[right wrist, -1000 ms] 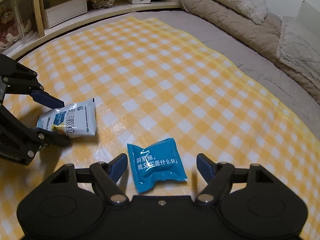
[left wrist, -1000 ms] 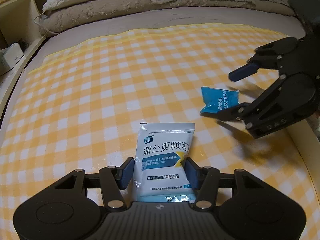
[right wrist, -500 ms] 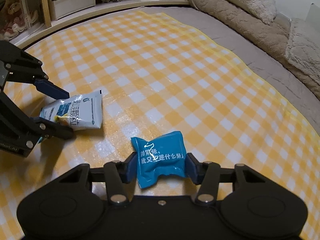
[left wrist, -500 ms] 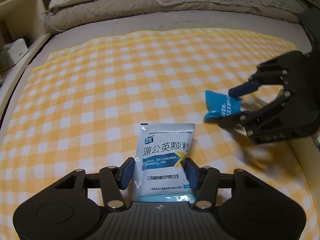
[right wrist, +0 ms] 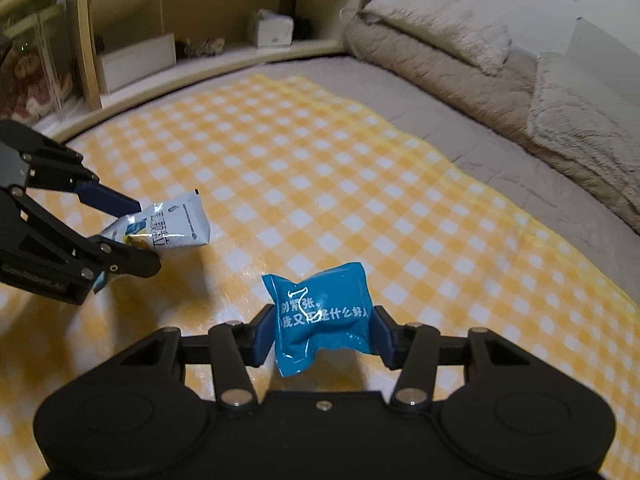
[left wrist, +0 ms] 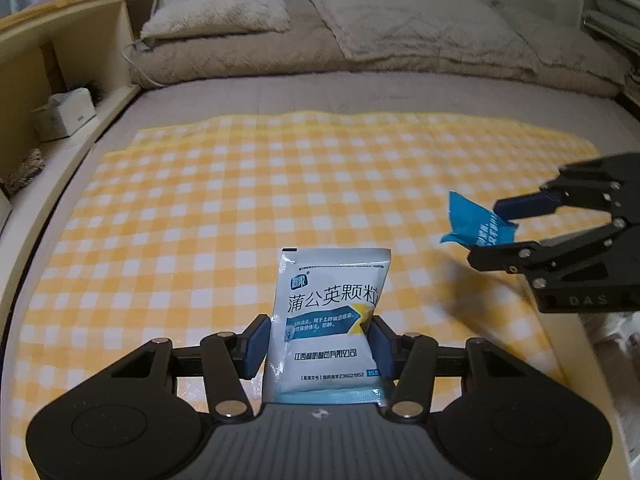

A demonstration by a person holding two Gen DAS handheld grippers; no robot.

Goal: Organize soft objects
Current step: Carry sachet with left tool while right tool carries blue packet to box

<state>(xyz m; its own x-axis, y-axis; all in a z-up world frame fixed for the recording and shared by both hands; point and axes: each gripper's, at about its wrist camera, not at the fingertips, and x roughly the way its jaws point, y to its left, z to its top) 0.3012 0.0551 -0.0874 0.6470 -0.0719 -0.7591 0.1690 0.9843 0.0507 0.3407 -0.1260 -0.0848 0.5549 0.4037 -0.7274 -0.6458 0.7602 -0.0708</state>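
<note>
My right tool (right wrist: 324,334) clamped on the blue packet (right wrist: 323,316), packet lifted clear of the yellow checked cloth (right wrist: 360,184), left of the packet my left tool (right wrist: 132,236) pinching the white sachet (right wrist: 172,226), beige bedding (right wrist: 460,56) beyond the cloth

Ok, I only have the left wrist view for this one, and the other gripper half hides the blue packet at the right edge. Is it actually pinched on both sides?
Observer: Yes. In the right wrist view the right gripper has a pad pressed on each side of the blue packet, which puckers between them.
Reviewer: And my white sachet, is it off the cloth? From here I can't judge.
Observer: It looks so. Seen from the side, the left gripper holds the white sachet clear of the checked cloth, with a shadow beneath it.
</note>
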